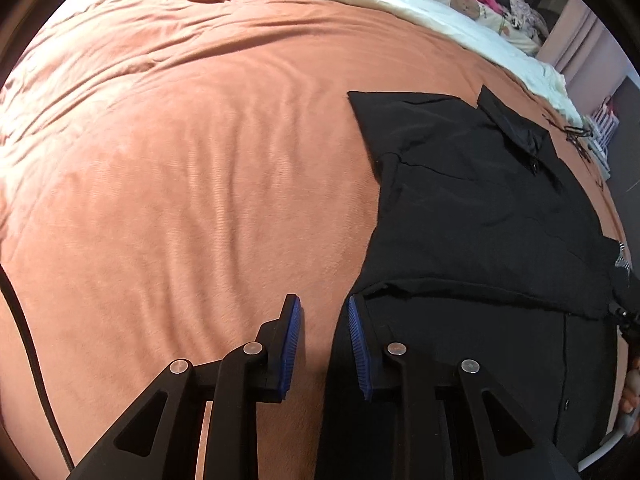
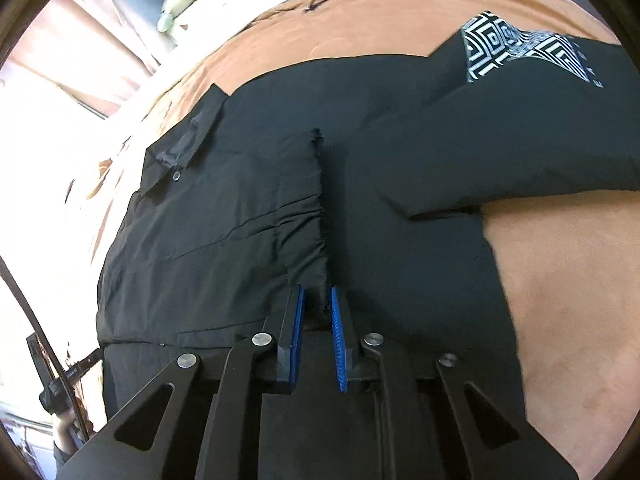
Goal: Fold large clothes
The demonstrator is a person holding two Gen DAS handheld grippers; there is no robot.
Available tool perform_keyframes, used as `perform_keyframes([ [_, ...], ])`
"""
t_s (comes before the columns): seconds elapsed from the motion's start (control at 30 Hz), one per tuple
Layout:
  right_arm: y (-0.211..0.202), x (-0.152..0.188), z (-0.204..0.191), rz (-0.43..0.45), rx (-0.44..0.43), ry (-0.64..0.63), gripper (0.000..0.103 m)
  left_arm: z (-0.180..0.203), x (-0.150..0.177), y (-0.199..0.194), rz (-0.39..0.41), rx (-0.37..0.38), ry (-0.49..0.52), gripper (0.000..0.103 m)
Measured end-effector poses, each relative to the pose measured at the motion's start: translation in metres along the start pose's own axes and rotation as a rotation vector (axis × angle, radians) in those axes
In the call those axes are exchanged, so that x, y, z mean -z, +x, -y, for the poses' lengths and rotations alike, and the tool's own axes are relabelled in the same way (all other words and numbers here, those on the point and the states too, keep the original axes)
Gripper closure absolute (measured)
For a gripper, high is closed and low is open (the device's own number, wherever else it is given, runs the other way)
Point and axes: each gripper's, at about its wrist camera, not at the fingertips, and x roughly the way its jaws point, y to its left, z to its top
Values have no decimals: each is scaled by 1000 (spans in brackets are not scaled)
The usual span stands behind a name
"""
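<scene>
Rust-orange bedspread [image 1: 200, 180] carries the partly folded black button-front shirt [image 1: 480, 208]. Left gripper [image 1: 323, 344] stands apart at the shirt's edge; right gripper [image 2: 317, 334] pinches a raised shirt fold.

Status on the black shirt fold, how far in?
Done: the black shirt lies spread on the orange bedspread, one sleeve already laid across the body. In hand: the right gripper pinches a raised ridge of shirt fabric; the left gripper, open, straddles the shirt's side edge, not gripping. Left: most of the folding; the printed sleeve is still out.
</scene>
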Motion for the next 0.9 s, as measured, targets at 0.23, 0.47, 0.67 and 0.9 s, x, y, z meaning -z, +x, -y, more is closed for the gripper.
perform_keyframes([
  [0.23,-52,2,13,77,-15,-16,51,7,3,-38,42,24,18,76],
  [0.47,-102,6,69,185,18,63,45,49,9,-61,56,48,91,55],
  [0.67,-137,10,128,276,38,186,45,91,17,-66,84,67,157,36],
  [0.9,-154,9,179,368,41,301,45,129,21,-56,69,79,206,36],
])
